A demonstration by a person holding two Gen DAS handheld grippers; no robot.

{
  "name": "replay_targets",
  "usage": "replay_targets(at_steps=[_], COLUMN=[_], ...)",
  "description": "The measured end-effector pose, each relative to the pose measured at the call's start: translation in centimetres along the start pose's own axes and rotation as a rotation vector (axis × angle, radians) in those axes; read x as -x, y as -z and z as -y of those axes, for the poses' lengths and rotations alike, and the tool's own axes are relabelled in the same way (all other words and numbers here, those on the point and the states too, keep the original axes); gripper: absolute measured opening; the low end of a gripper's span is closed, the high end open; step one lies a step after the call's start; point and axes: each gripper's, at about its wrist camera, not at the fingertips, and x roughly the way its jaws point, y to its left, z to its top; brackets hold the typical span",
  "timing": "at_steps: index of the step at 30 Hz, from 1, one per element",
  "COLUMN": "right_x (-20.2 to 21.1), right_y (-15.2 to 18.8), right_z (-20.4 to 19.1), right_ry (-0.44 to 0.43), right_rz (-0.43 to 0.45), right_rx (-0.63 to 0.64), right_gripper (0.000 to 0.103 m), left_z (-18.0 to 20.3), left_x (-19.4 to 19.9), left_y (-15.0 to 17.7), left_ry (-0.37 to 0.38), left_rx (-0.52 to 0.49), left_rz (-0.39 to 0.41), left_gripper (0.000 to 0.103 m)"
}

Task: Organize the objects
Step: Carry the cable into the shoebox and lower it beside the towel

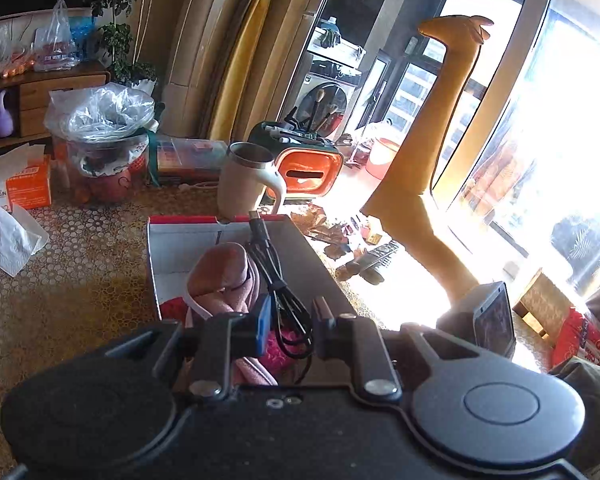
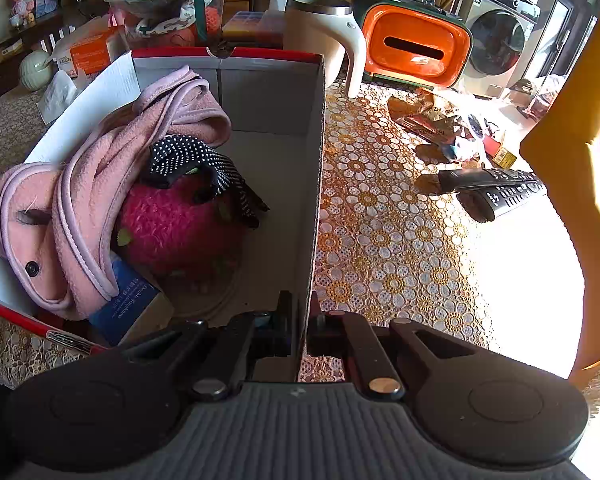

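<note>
A red-rimmed cardboard box (image 2: 272,92) stands on the lace-covered table. It holds a pink fleece garment (image 2: 80,208), a magenta plush (image 2: 180,228), a black dotted glove (image 2: 196,160) and a blue book (image 2: 128,304). My right gripper (image 2: 300,320) is shut on the box's right wall (image 2: 314,184) near its front corner. My left gripper (image 1: 290,320) hovers over the box (image 1: 172,240), jaws apart, with a coiled black USB cable (image 1: 276,276) hanging between the fingers. I cannot tell whether the cable is clamped.
A white mug (image 2: 332,36), an orange tissue holder (image 2: 416,44), two black remotes (image 2: 496,188) and torn wrappers (image 2: 432,120) lie right of the box. A bagged basket (image 1: 104,148), an orange carton (image 1: 30,184) and a tissue (image 1: 8,240) stand left. A yellow chair (image 1: 428,184) stands right.
</note>
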Motion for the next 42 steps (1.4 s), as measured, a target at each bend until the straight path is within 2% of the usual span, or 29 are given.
replay_targets(at_steps=[9, 21, 27, 33, 37, 42], right_x=[-0.1, -0.2, -0.2, -0.1, -0.1, -0.1], right_y=[0.1, 0.3, 0.4, 0.5, 0.5, 0.6], right_z=[0.2, 0.7, 0.9, 0.9, 0.9, 1.0], right_ry=[-0.015, -0.040, -0.046, -0.051, -0.050, -0.053], right_rz=[0.006, 0.009, 0.010, 0.012, 0.014, 0.014], right_rx=[-0.006, -0.017, -0.023, -0.030, -0.030, -0.033], right_gripper=[0.006, 0.006, 0.006, 0.006, 0.006, 0.006], left_z=[2.2, 2.3, 2.4, 1.7, 1.5, 1.4], left_x=[-5.8, -12.5, -14.6, -15.9, -16.3, -16.0], left_y=[-0.1, 1.1, 1.8, 2.4, 2.7, 2.9], left_ry=[0.001, 0.022, 0.001, 0.008, 0.009, 0.022], left_rx=[-0.072, -0.073, -0.090, -0.064, -0.063, -0.070], left_rz=[-0.080, -0.231, -0.273, -0.318, -0.328, -0.319], left_gripper=[0.019, 0.019, 0.020, 0.021, 0.021, 0.027])
